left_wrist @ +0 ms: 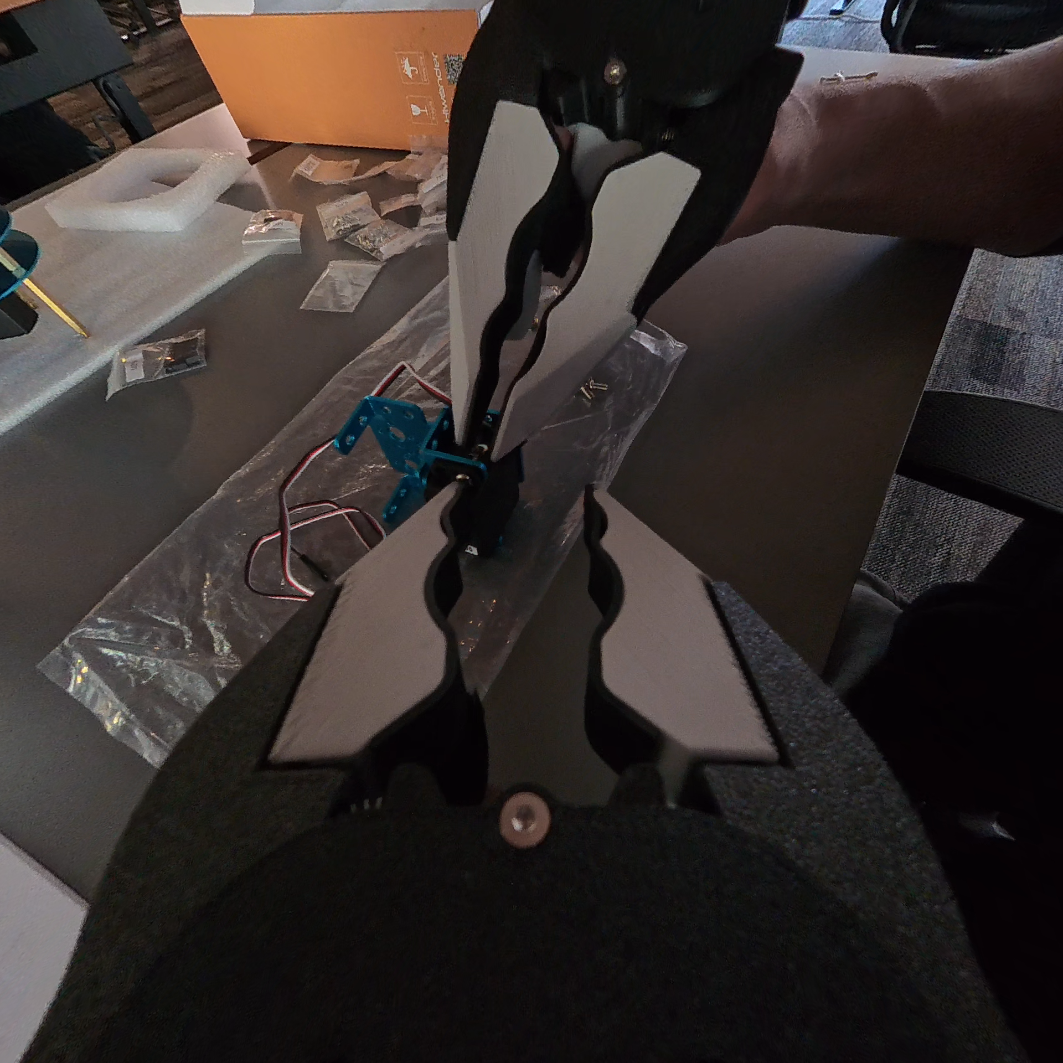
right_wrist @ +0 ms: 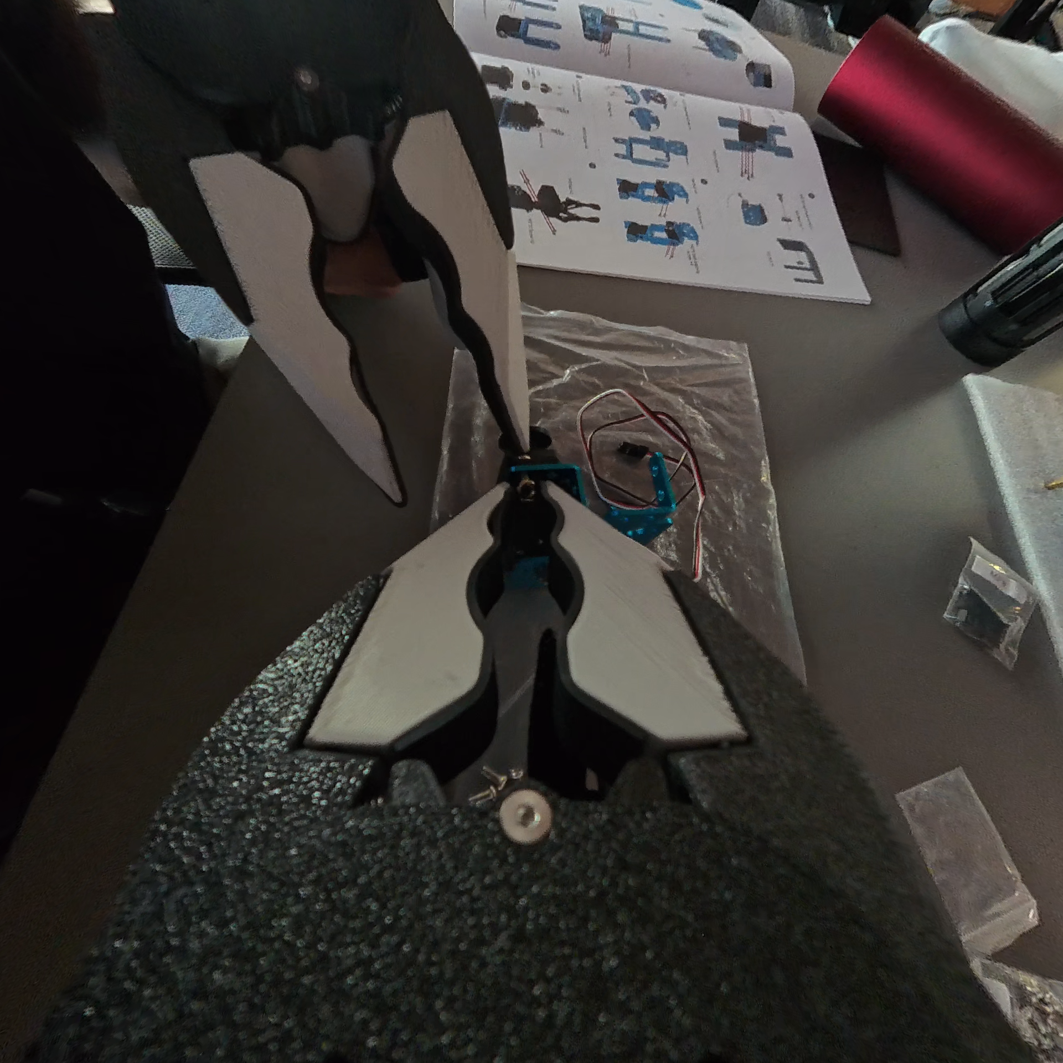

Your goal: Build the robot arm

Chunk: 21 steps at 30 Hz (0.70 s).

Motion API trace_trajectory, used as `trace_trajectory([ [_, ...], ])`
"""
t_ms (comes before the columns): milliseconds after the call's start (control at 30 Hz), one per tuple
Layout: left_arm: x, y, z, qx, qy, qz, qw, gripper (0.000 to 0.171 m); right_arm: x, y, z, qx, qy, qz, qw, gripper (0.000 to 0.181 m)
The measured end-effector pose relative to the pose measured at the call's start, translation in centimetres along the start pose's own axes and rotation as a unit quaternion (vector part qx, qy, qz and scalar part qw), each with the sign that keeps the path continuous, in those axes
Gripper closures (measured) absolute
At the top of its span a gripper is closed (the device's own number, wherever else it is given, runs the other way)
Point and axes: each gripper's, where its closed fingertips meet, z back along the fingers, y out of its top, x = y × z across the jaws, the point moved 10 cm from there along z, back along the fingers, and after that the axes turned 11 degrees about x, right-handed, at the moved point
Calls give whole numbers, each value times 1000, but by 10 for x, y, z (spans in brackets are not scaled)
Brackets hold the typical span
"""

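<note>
blue bracket assembly with its black servo sits on the clear bag; our left gripper is spread around it, right gripper pinches a small screw at its top. orange box further back.

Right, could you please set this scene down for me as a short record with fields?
surface: grey table
centre: blue bracket assembly with a black servo, on a clear plastic bag
wiring: red, white and black lead looped beside the assembly
left claw: open, fingers either side of the servo
right claw: apparently closed on the assembly's top, facing the left claw
nearby: open instruction booklet, orange box, small parts bags, white foam
</note>
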Motion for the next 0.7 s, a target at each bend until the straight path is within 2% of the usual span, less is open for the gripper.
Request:
trace_trajectory([
  [700, -4, 0, 0, 2, -12, -7, 1000, 132, 0, -4, -1, 35, 1, 30, 999, 175],
])
